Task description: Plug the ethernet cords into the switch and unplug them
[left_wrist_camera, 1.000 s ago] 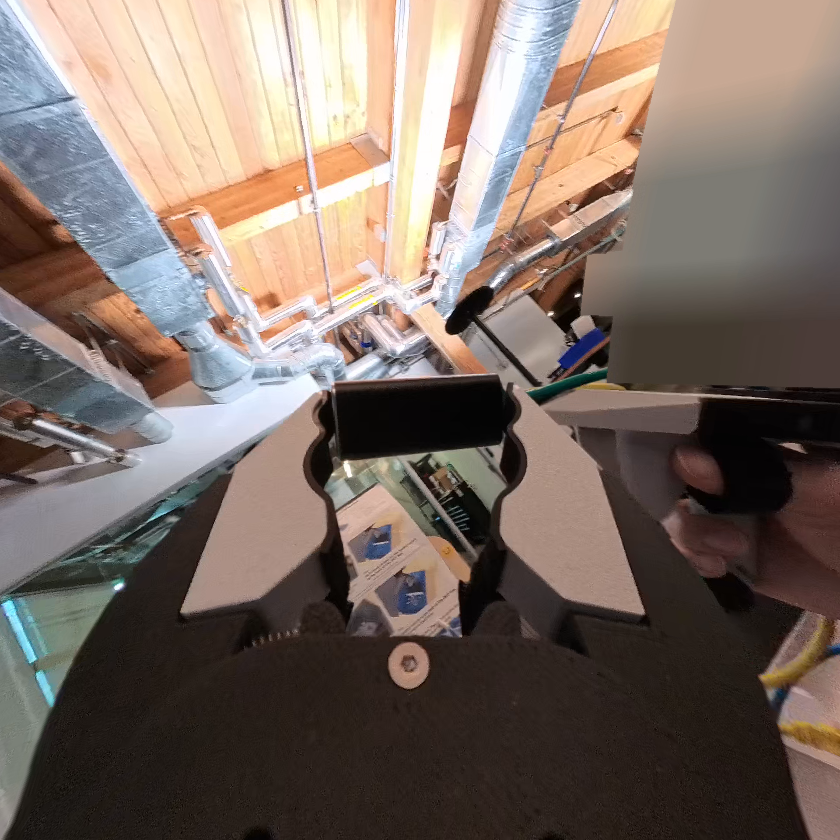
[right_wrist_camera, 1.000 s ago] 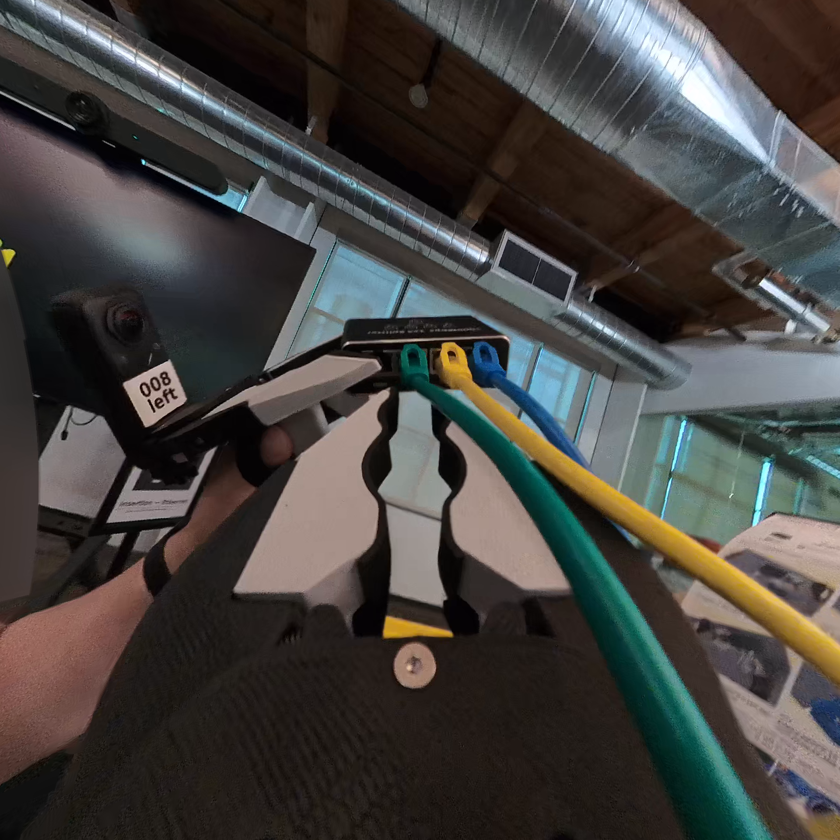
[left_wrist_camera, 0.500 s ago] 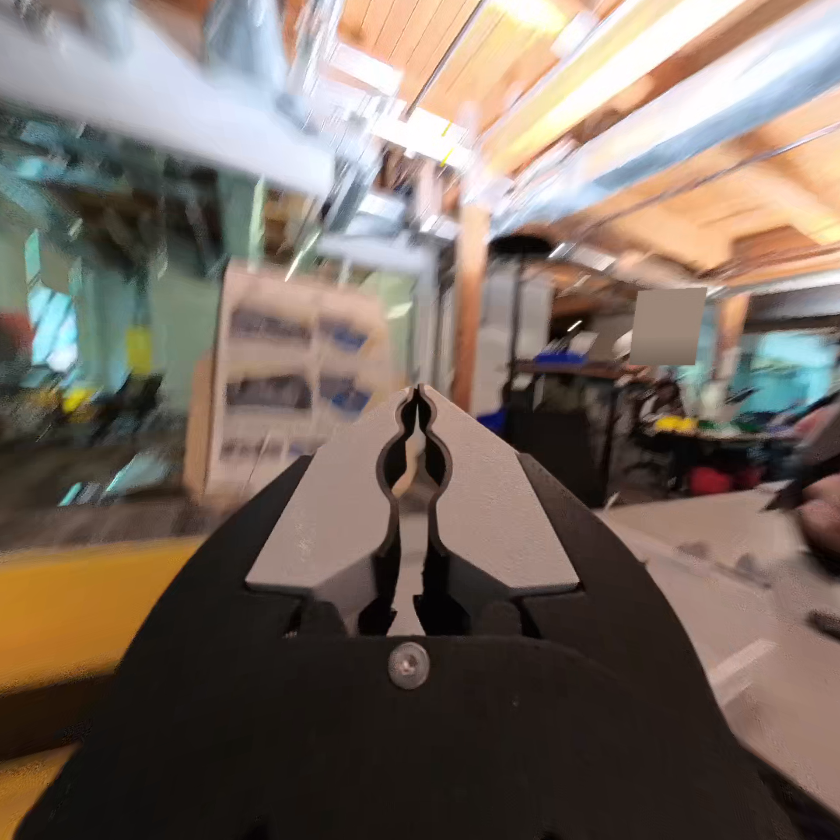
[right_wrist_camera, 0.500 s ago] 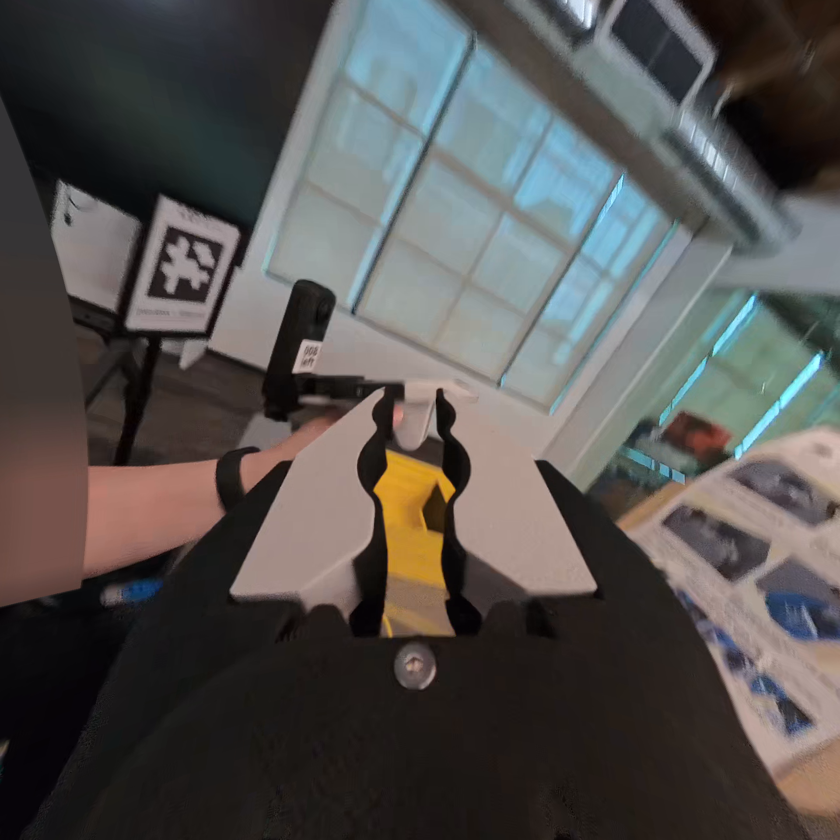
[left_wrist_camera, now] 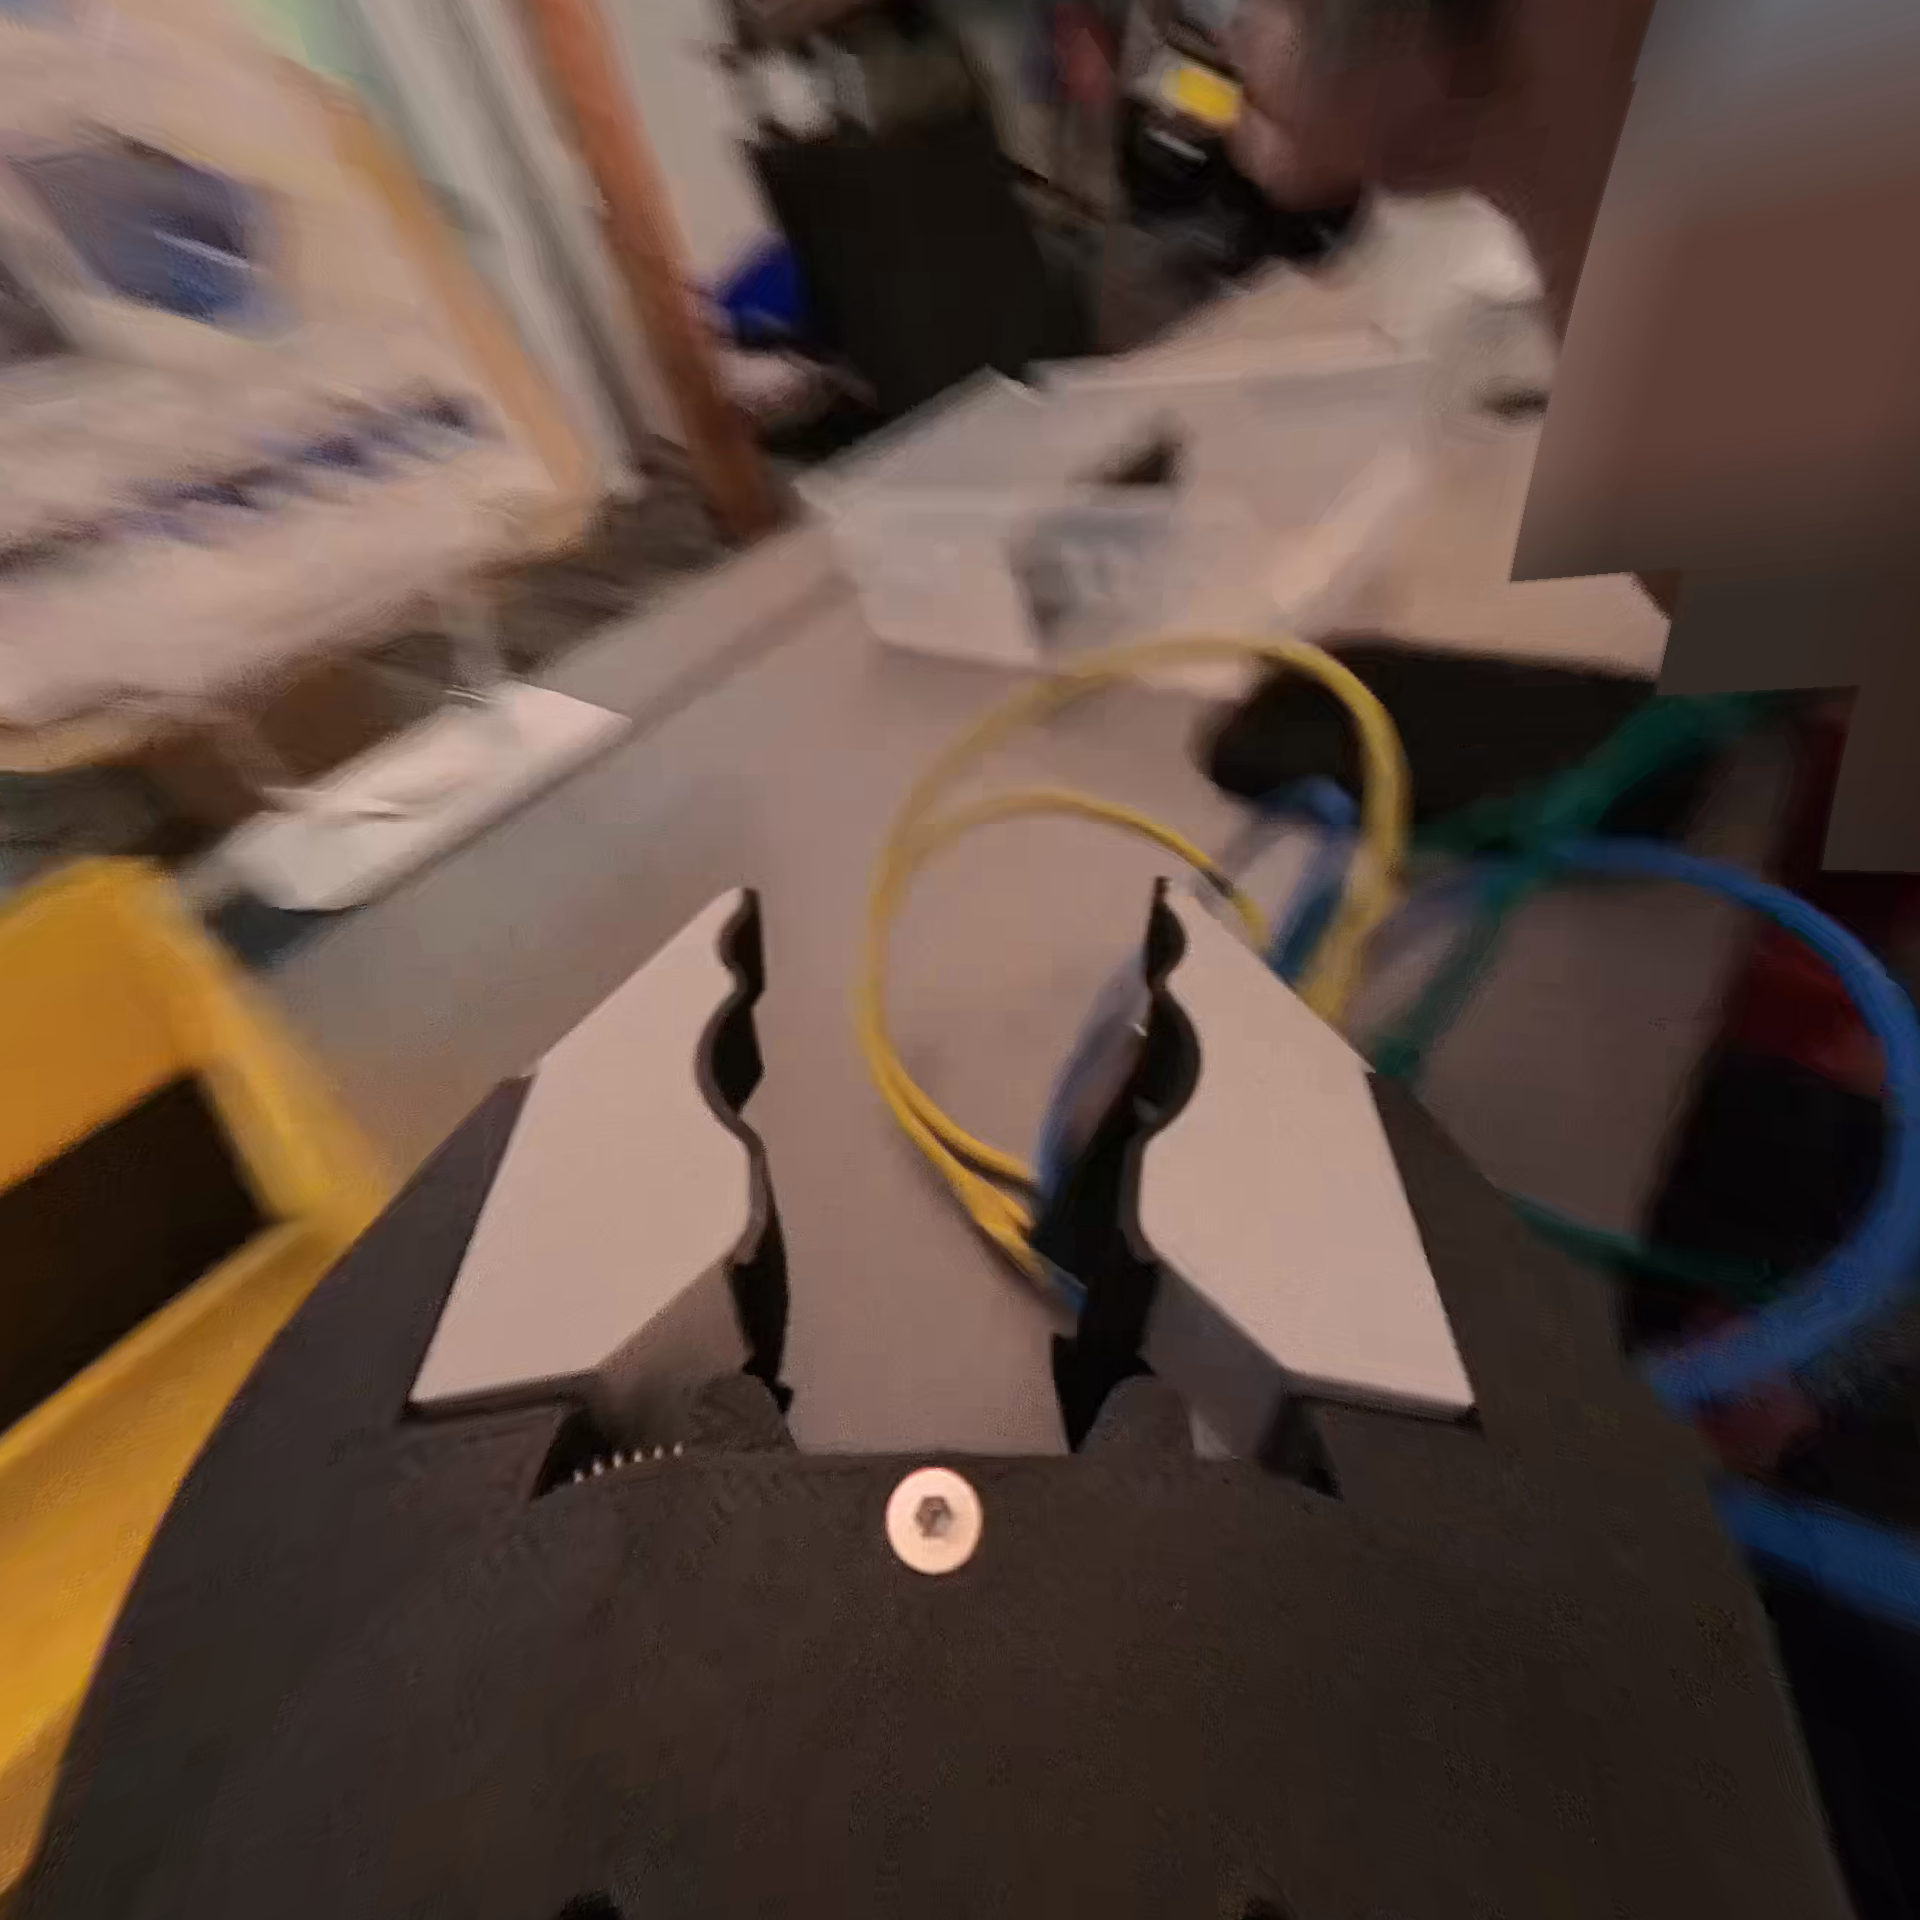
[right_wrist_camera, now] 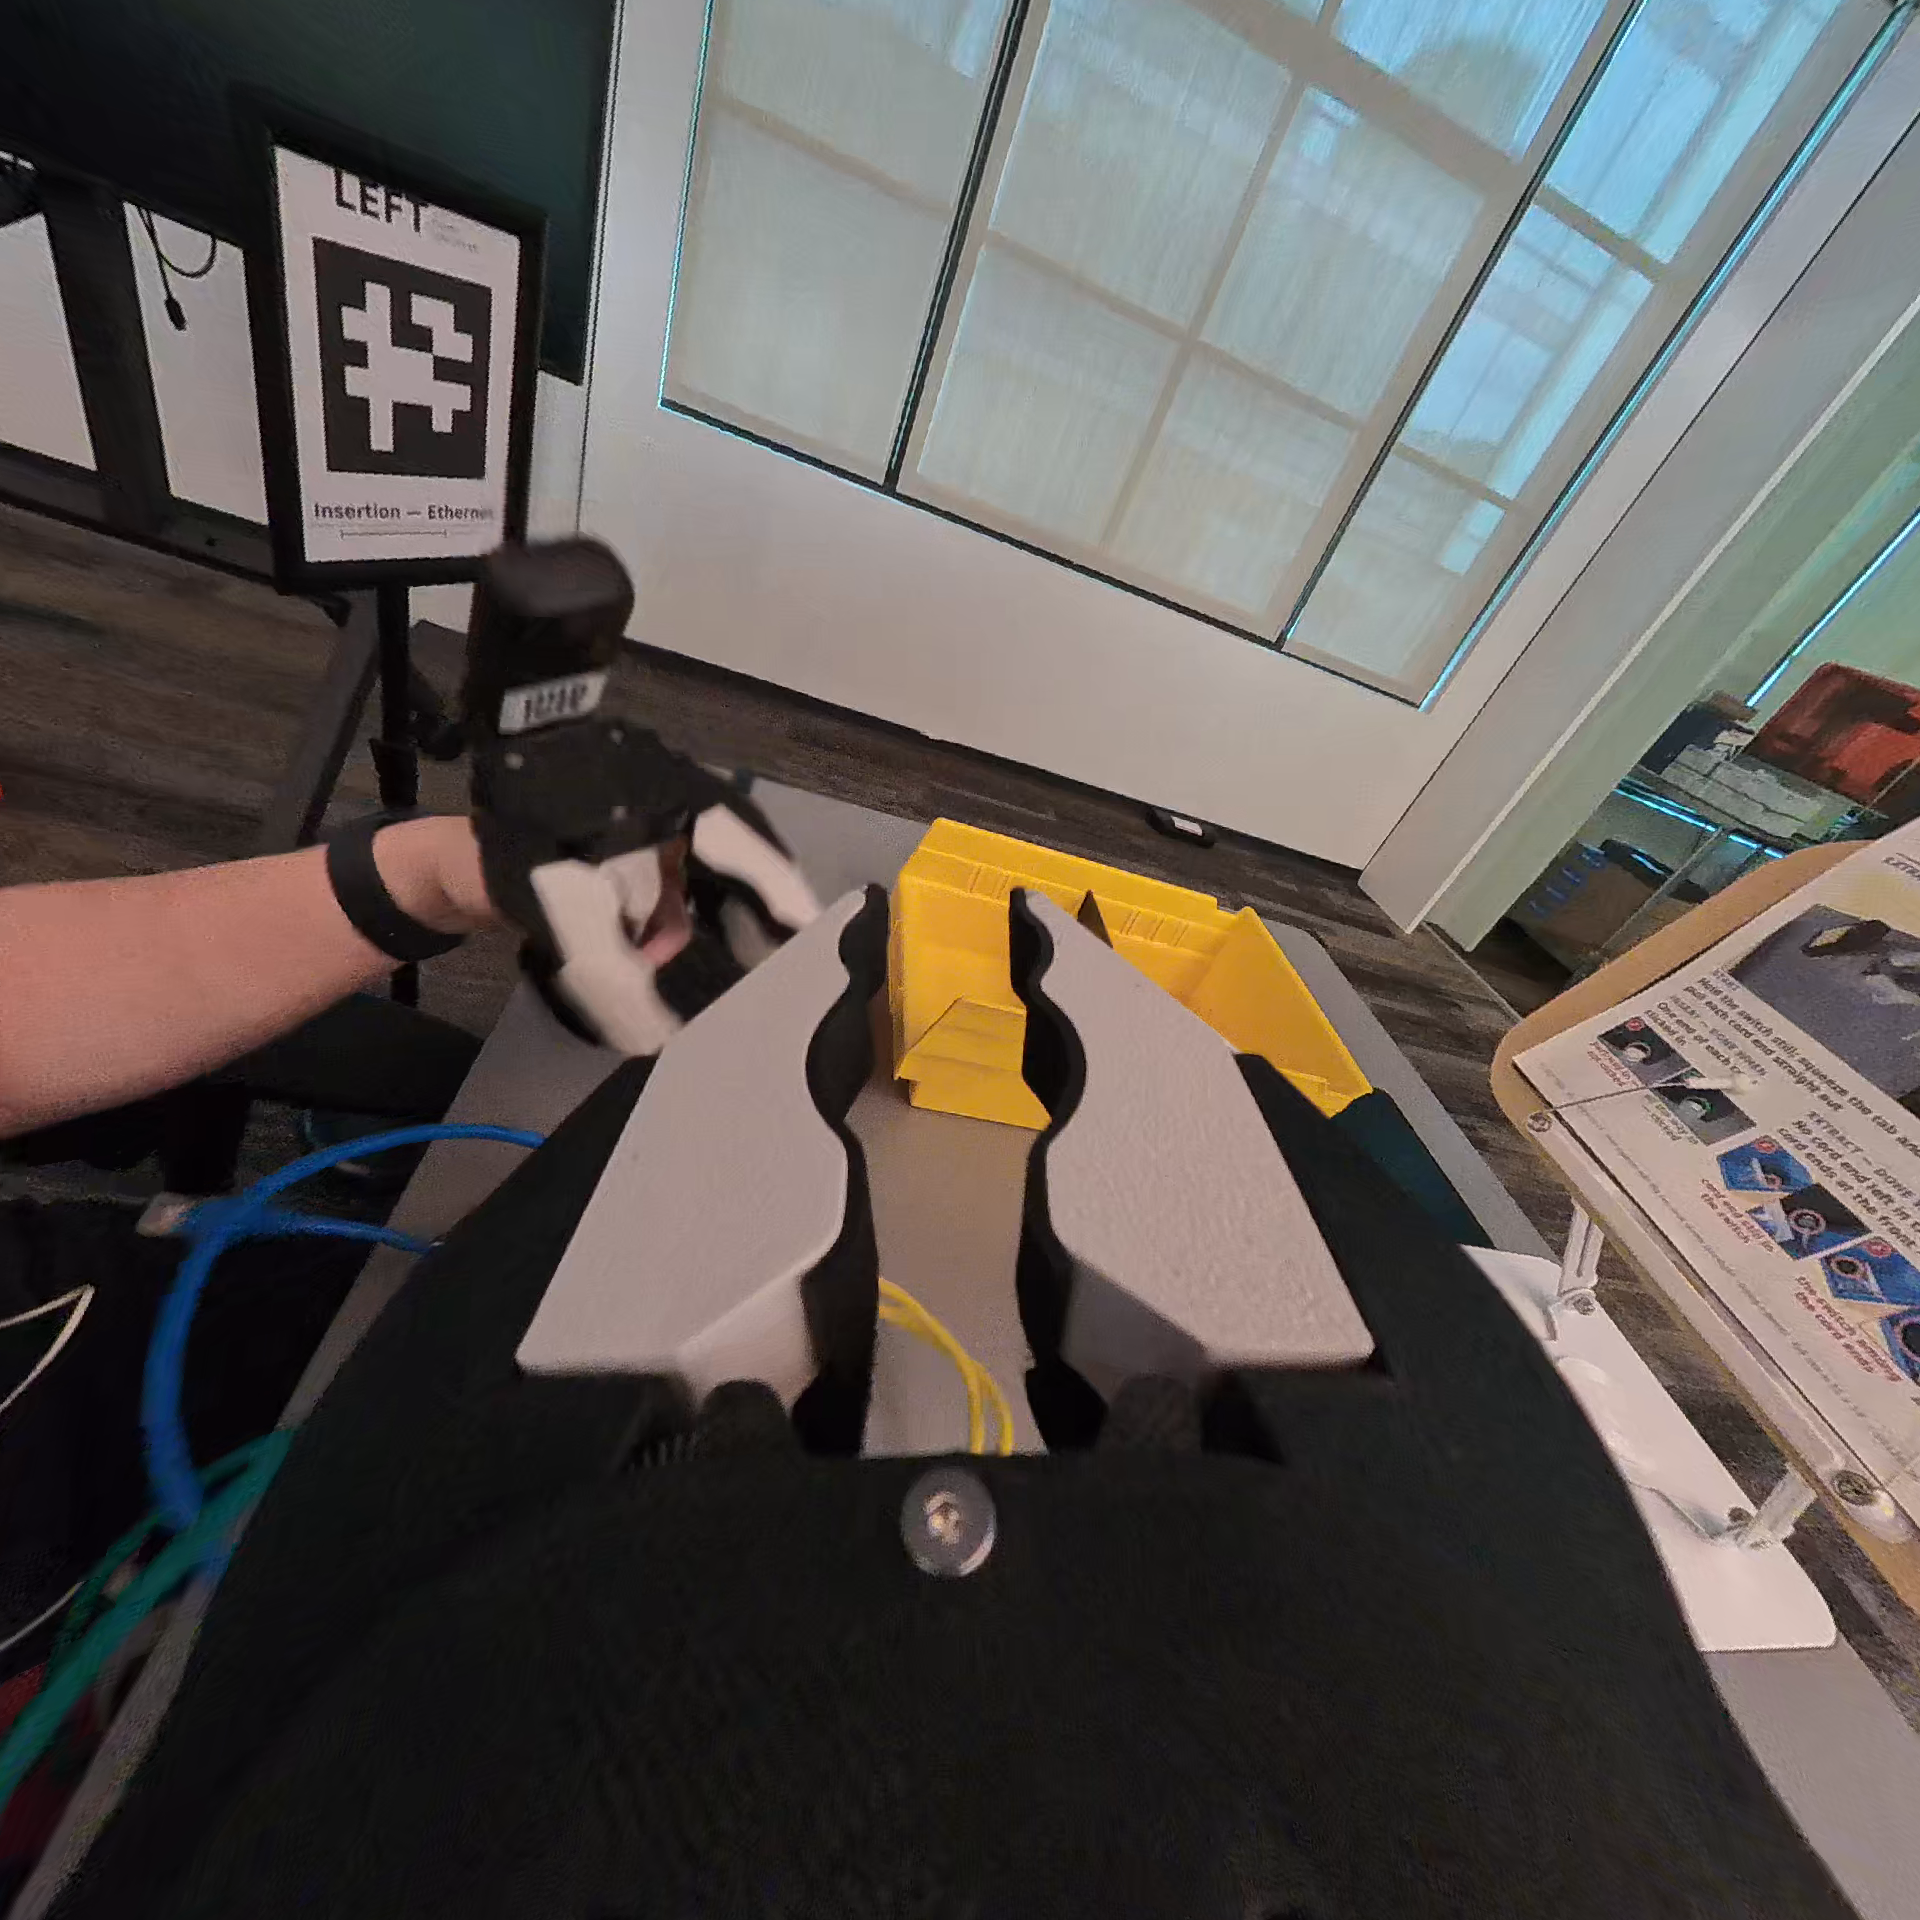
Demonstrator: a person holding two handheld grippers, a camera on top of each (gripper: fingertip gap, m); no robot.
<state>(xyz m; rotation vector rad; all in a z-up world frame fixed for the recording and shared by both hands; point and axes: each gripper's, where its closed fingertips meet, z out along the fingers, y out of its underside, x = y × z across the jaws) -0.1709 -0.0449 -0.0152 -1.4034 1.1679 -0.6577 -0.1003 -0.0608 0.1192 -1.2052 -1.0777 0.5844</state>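
My left gripper (left_wrist_camera: pixel 951 902) is open wide and empty, low over the grey table (left_wrist_camera: pixel 810 790); this view is blurred. A yellow cord (left_wrist_camera: pixel 883 935) loops on the table between and beyond its fingers. Its ends run to a dark blurred shape (left_wrist_camera: pixel 1086 1081) against the right finger; I cannot tell whether that is the switch. A blue cord (left_wrist_camera: pixel 1860 997) and a green cord (left_wrist_camera: pixel 1527 831) lie to the right. My right gripper (right_wrist_camera: pixel 948 906) is open and empty above the table. The left gripper (right_wrist_camera: pixel 665 935) shows there too, in a hand. The yellow cord (right_wrist_camera: pixel 935 1351) lies between the right fingers.
A yellow bin (right_wrist_camera: pixel 1143 966) stands on the table ahead of my right gripper and also at the left edge of the left wrist view (left_wrist_camera: pixel 114 1039). A sheet board (right_wrist_camera: pixel 1766 1091) leans at the right. A sign on a stand (right_wrist_camera: pixel 400 364) is at back left. Blue cord (right_wrist_camera: pixel 197 1247) and green cord (right_wrist_camera: pixel 104 1621) hang off the table's left.
Both grippers swung down from facing the ceiling to facing the table. The left gripper let go of the black switch, was shut half a second ago, and is now open wide.
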